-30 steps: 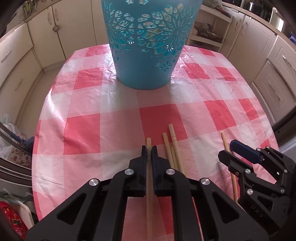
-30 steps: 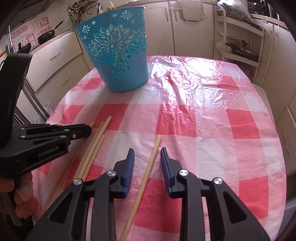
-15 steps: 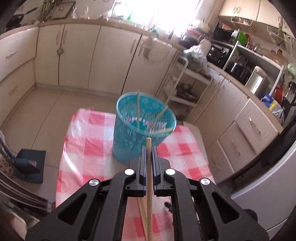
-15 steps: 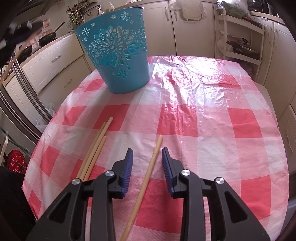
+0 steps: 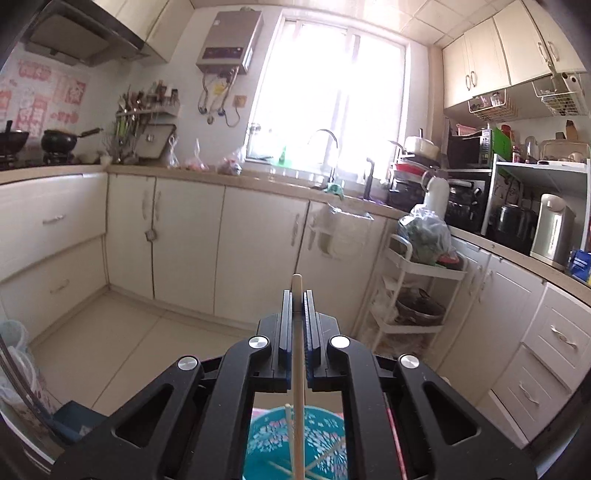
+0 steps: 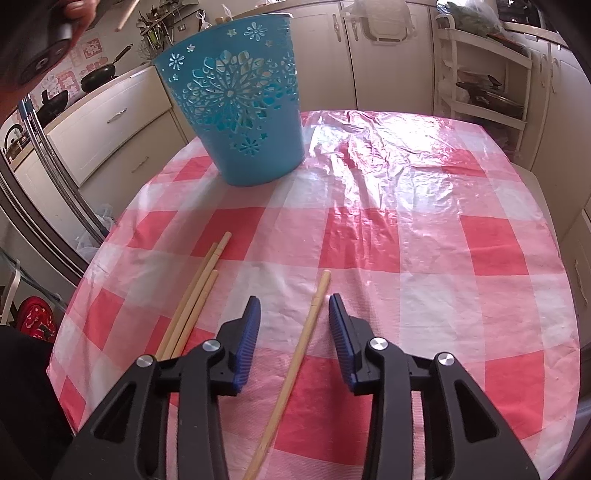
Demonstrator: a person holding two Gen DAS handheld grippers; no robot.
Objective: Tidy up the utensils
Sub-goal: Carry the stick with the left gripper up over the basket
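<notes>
My left gripper [image 5: 296, 295] is shut on a wooden chopstick [image 5: 297, 354] and holds it high above the blue cut-out basket [image 5: 295, 443], whose open top shows below with chopsticks inside. In the right wrist view the basket [image 6: 236, 107] stands at the table's far left. My right gripper [image 6: 294, 306] is open low over the table, its fingers on either side of a single chopstick [image 6: 295, 362]. Three more chopsticks [image 6: 195, 295] lie together to its left. The left gripper's body [image 6: 40, 33] shows at the top left corner.
The table has a red and white checked cloth [image 6: 424, 240]. Cream cabinets [image 5: 184, 240] surround it. A white trolley rack [image 5: 413, 291] stands beyond the table's far right. A sink and window are at the back.
My left gripper has lifted its chopstick from the table to high above the basket and tilted up toward the kitchen. My right gripper has stayed around the single chopstick.
</notes>
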